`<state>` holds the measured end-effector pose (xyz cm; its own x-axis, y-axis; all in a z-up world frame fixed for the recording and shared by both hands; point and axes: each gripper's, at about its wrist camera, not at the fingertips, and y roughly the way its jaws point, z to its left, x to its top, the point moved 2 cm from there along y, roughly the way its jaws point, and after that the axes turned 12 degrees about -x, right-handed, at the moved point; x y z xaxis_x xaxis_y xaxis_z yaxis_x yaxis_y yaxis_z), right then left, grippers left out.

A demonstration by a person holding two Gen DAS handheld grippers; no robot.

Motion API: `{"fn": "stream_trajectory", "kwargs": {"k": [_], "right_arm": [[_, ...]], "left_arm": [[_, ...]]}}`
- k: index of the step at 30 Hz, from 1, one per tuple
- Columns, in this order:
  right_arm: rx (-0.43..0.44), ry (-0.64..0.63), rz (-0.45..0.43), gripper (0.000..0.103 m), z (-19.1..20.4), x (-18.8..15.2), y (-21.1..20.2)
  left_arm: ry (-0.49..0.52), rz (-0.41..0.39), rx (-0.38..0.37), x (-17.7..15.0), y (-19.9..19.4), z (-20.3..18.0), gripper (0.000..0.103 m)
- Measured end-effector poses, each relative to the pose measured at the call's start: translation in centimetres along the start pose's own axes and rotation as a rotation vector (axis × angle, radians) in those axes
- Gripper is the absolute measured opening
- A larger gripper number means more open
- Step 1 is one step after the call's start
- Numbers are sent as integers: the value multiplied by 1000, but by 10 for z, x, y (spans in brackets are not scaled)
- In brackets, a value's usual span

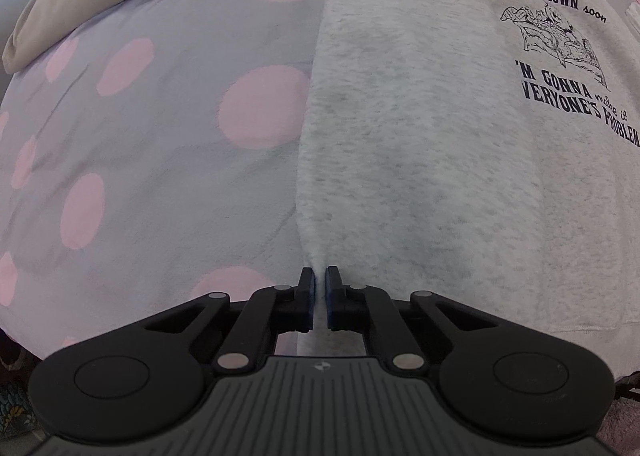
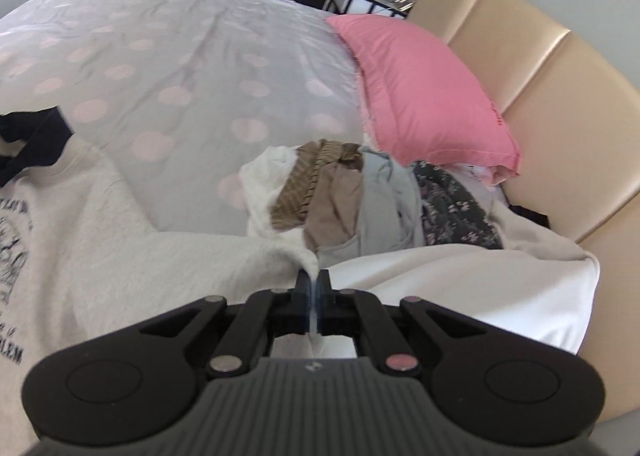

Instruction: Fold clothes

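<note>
At bottom centre, the left tongs (image 1: 319,284) pinch the side edge of the grey printed sweatshirt (image 1: 440,143) lying on the polka-dot bedspread (image 1: 160,143). The right tongs (image 2: 313,283) clamp another sweatshirt edge; beyond lie a clothes pile (image 2: 352,195) and a pink pillow (image 2: 424,91).

Open spotted bedspread (image 2: 168,55) left and ahead; blocked rightward by clothes pile (image 2: 360,195), pink pillow (image 2: 420,87), headboard (image 2: 560,103).

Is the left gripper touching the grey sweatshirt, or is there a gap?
Touching. The left wrist view shows the left gripper shut on a pinched ridge at the grey sweatshirt edge, fabric between both pads.
</note>
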<state>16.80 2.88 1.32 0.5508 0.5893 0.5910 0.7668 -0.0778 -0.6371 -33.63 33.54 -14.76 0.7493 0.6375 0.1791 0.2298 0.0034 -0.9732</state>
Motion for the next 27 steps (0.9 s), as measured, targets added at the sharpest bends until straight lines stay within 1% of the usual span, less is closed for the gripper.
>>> {"fn": "stream_trajectory", "kwargs": {"k": [3,5,9,12,15,16,17,18,20,22,23,24,27], "right_arm": [[-67,50,3,3,-9,13,30],[-103,69,40,3,-7,15,55],[-137,29,70,3,10,7,86],[-156,7,92,4,18,-4,103],[-157,71,60,11,12,-10,99],[-150,103,46,23,9,-12,95],[-133,139,29,40,6,-16,87],[-115,175,13,44,2,-19,79],[-75,240,-7,44,-1,-29,62],[-32,261,-1,45,2,-41,49],[-10,254,-10,48,6,-48,43],[-6,239,-28,49,12,-54,36],[12,162,-66,50,31,-71,21]], "left_arm": [[-7,6,5,3,5,0,2],[-7,12,9,5,7,0,2],[-8,21,17,10,10,-2,1],[-19,11,19,13,7,1,1],[-31,-25,12,16,-2,3,1],[-35,-43,9,17,-7,5,1],[-42,-65,8,14,-14,5,1],[-48,-87,6,13,-21,6,1],[-77,-151,-3,18,-38,13,1],[-114,-220,-19,29,-57,24,1],[-130,-253,-24,34,-68,28,1],[-133,-279,-17,38,-77,31,1],[-136,-352,24,55,-104,42,1]]}}
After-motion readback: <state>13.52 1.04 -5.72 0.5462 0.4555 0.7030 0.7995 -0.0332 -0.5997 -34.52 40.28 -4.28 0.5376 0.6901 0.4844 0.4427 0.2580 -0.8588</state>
